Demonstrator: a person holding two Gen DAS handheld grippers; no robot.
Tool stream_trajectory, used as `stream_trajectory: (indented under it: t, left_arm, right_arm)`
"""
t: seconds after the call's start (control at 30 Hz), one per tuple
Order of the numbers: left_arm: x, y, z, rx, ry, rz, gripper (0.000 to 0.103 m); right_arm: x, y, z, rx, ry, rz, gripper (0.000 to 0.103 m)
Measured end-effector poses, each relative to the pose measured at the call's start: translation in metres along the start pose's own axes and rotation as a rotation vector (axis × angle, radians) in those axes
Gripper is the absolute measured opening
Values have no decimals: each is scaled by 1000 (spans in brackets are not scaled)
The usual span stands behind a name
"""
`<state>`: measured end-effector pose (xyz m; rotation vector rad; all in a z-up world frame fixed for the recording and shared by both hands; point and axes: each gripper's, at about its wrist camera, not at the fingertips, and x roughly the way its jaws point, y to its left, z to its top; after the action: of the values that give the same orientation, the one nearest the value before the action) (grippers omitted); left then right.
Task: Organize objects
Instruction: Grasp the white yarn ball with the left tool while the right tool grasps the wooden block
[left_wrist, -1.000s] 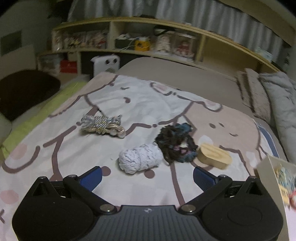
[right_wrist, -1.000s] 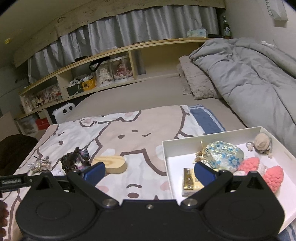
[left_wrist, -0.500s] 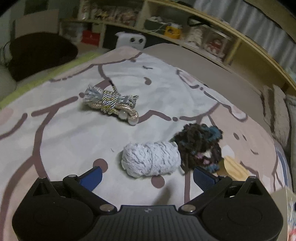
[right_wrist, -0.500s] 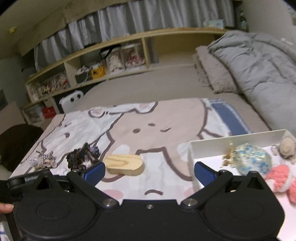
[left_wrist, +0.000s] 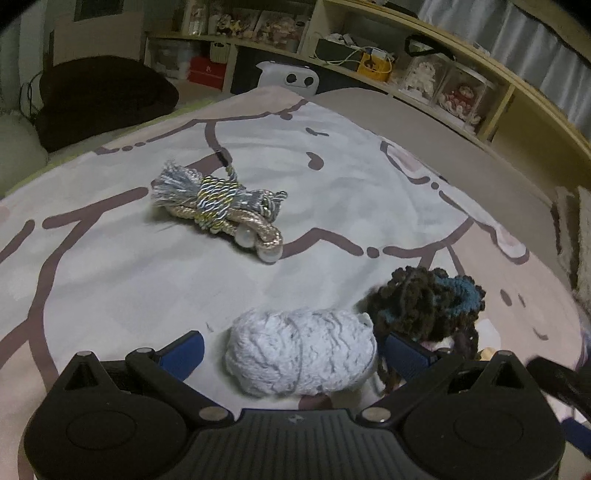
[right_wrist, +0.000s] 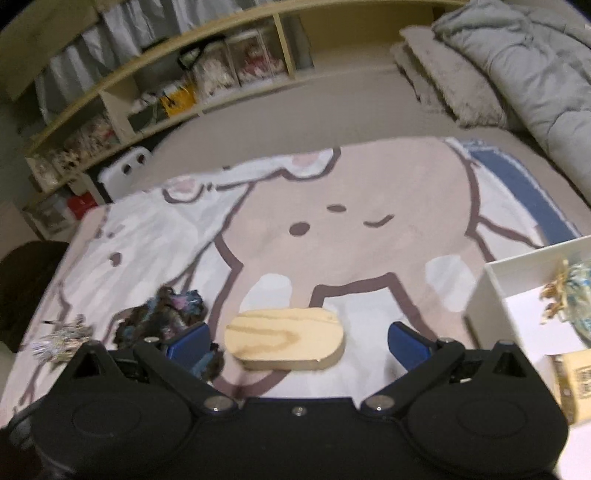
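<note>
A white yarn ball (left_wrist: 301, 356) lies on the cartoon blanket (left_wrist: 110, 258) between the open fingers of my left gripper (left_wrist: 291, 350). A dark brown-and-blue yarn bundle (left_wrist: 424, 306) lies against the yarn ball's right side. A tasselled rope bundle (left_wrist: 218, 208) lies farther off. My right gripper (right_wrist: 299, 341) is open around a pale wooden oval block (right_wrist: 286, 338). The dark bundle (right_wrist: 162, 317) and the rope bundle (right_wrist: 61, 339) show left of it. A white tray (right_wrist: 491, 295) holds trinkets at the right.
A long wooden shelf (left_wrist: 424, 70) with boxes and dolls runs behind the bed. A dark cushion (left_wrist: 99, 96) lies at the far left. Grey pillows and a duvet (right_wrist: 517, 74) lie at the far right. A small white device (left_wrist: 286, 77) stands past the bed's edge.
Both grippers moved forward and down. The white yarn ball now sits between the left fingers, and the wooden block between the right fingers. The tray has slid to the right edge.
</note>
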<state>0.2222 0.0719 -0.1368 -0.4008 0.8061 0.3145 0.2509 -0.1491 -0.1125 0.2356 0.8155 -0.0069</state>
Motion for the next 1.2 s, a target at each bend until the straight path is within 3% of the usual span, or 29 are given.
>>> stream_trajectory:
  t: [0.17, 0.47, 0.57, 0.63, 0.73, 1.2]
  left_arm:
    - [3, -11, -8, 88, -2, 59, 103]
    - [-2, -2, -5, -1, 21, 82, 102]
    - [-5, -2, -9, 20, 15, 81, 97]
    - [-8, -3, -11, 19, 4, 63, 83]
    - [-12, -2, -10, 1, 1, 19, 74]
    - [-39, 7, -17, 43, -1, -57, 70]
  right_arm:
    - [29, 12, 0, -16, 55, -38, 103]
    - [48, 17, -10, -37, 88, -69, 103]
    - [46, 14, -10, -35, 68, -32, 94]
    - [44, 15, -11, -66, 67, -29, 93]
    - [39, 12, -15, -98, 59, -25, 93]
    - [-17, 1, -38, -182, -18, 12, 93]
